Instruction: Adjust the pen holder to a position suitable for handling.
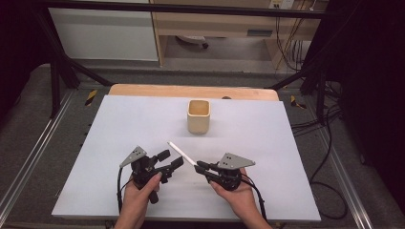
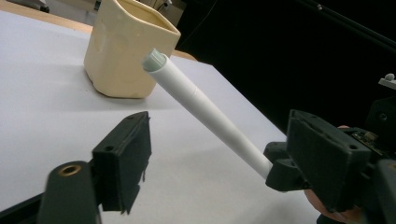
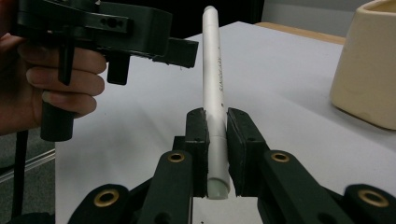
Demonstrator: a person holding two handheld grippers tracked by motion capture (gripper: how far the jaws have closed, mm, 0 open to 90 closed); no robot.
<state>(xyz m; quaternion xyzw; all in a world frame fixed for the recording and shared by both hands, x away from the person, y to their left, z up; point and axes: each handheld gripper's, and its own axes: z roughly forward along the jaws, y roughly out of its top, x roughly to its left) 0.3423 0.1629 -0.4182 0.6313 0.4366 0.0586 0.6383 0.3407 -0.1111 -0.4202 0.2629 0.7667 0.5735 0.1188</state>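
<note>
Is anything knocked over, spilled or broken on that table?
Nothing stands out. The cream cup stands upright on the white table, and the right tongs grip the white pen cleanly near one end. The left tongs are open beside it.

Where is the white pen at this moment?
The pen is off the table, clamped in the right tongs, its free end pointing toward the cup, beside the open left tongs.

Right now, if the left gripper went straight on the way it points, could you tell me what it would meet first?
Probably the white pen, which the right gripper holds across the left gripper's open jaws. The cream cup lies beyond. Depth is hard to judge.
</note>
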